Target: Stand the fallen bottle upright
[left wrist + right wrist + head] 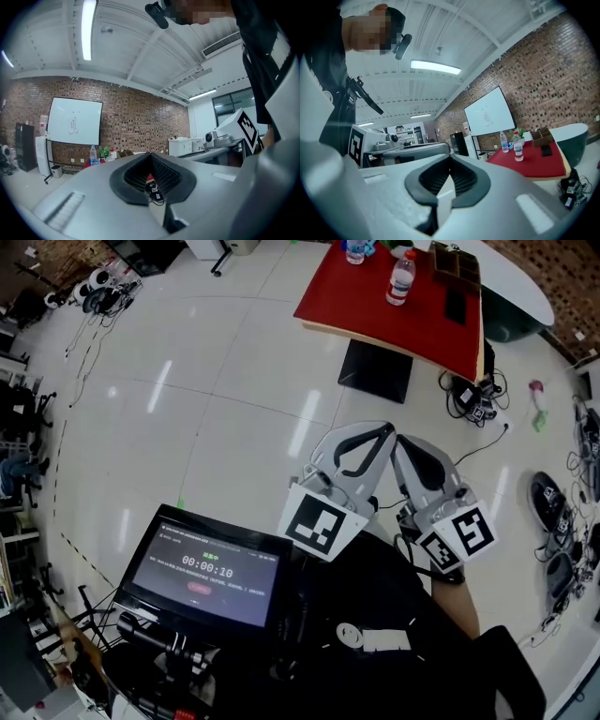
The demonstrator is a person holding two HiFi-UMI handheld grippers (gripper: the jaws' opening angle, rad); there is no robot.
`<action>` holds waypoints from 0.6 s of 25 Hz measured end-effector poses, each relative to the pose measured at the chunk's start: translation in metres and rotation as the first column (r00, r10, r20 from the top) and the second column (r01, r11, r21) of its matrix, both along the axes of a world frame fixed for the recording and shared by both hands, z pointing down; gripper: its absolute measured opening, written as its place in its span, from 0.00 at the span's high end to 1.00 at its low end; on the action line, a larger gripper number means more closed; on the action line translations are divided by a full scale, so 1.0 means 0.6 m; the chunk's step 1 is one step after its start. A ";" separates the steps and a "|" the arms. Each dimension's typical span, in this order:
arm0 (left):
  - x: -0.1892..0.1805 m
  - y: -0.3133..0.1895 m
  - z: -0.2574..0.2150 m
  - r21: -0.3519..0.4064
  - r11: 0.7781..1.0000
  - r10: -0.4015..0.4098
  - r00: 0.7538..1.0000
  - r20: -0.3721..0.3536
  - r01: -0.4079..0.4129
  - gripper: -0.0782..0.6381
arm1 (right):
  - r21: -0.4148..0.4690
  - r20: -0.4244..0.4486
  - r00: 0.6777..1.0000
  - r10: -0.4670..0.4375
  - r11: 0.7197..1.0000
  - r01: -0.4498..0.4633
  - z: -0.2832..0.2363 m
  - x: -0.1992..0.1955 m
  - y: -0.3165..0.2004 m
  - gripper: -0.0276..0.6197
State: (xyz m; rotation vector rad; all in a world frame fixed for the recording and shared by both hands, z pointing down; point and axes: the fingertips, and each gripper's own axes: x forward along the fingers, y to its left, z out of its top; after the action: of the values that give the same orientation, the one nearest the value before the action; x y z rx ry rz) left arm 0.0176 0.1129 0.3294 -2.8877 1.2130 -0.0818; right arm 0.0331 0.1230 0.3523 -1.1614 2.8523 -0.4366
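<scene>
A red table (361,298) stands far ahead across the floor. On it a clear bottle with a red cap (400,277) stands upright, with a second bottle (355,249) behind it at the table's far edge. I see no bottle lying down from here. The right gripper view shows both bottles upright, the red-capped one (518,149) and the other one (504,141). My left gripper (382,428) and right gripper (401,440) are held side by side close to the body, level, pointing toward the table. Both are shut and empty, the left gripper (151,154) and the right gripper (450,157) alike.
A monitor on a stand (206,576) is at my lower left. Under the red table sits a black base (375,371), with cables and a power strip (478,399) to its right. Shoes (548,502) lie at the right. A wooden organiser (457,263) is on the table.
</scene>
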 end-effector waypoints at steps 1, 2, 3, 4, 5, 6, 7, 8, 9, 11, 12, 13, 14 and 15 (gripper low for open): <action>0.010 0.004 0.002 -0.003 1.000 0.000 1.000 0.003 0.000 0.89 | 0.003 0.003 1.000 0.002 1.000 -0.002 0.001 0.011 0.004 0.95; 0.019 0.008 0.003 -0.005 1.000 0.000 1.000 0.007 0.000 0.89 | 0.007 0.004 1.000 0.002 1.000 -0.002 0.002 0.022 0.008 0.95; 0.027 0.011 0.004 -0.006 1.000 -0.001 1.000 0.010 0.001 0.89 | 0.010 0.004 1.000 0.002 1.000 -0.002 0.002 0.032 0.012 0.95; 0.034 0.015 0.003 -0.007 1.000 -0.002 1.000 0.011 0.002 0.89 | 0.012 0.003 1.000 0.002 1.000 -0.002 0.002 0.040 0.015 0.95; 0.040 0.017 0.000 -0.005 1.000 -0.001 1.000 0.009 0.001 0.89 | 0.015 0.002 1.000 0.004 1.000 -0.004 0.001 0.047 0.017 0.95; 0.045 0.019 -0.003 0.000 1.000 0.000 1.000 0.004 0.000 0.89 | 0.019 0.001 1.000 0.008 1.000 -0.008 0.000 0.051 0.019 0.95; 0.048 0.021 -0.007 0.007 1.000 0.002 1.000 0.000 -0.002 0.89 | 0.023 0.002 1.000 0.012 1.000 -0.012 -0.001 0.053 0.020 0.95; 0.048 0.022 -0.010 0.012 1.000 0.003 1.000 -0.003 -0.003 0.89 | 0.026 0.005 1.000 0.014 1.000 -0.015 -0.002 0.053 0.020 0.95; 0.048 0.024 -0.012 0.013 1.000 0.004 1.000 -0.004 -0.004 0.89 | 0.027 0.009 1.000 0.016 0.999 -0.016 -0.003 0.052 0.021 0.95; 0.051 0.024 -0.012 0.012 1.000 0.006 1.000 -0.001 -0.006 0.89 | 0.033 0.006 1.000 0.019 0.999 -0.020 -0.003 0.052 0.022 0.95; 0.054 0.024 -0.011 0.011 1.000 0.008 1.000 0.002 -0.008 0.89 | 0.035 0.004 1.000 0.022 0.999 -0.022 -0.003 0.054 0.022 0.95; 0.058 0.023 -0.010 0.008 1.000 0.010 1.000 0.004 -0.011 0.89 | 0.038 0.004 1.000 0.027 0.999 -0.027 -0.003 0.057 0.020 0.95; 0.061 0.021 -0.008 0.003 1.000 0.013 1.000 0.004 -0.013 0.89 | 0.040 0.005 0.999 0.033 0.999 -0.033 -0.004 0.061 0.018 0.95; 0.064 0.019 -0.007 -0.001 1.000 0.016 1.000 0.003 -0.016 0.89 | 0.041 0.006 0.999 0.039 0.998 -0.039 -0.005 0.064 0.016 0.95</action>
State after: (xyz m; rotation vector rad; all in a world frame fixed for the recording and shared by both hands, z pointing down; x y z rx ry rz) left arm 0.0561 0.1244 0.3253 -2.8965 1.1890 -0.0859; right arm 0.0715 0.1328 0.3496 -1.2044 2.8147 -0.3771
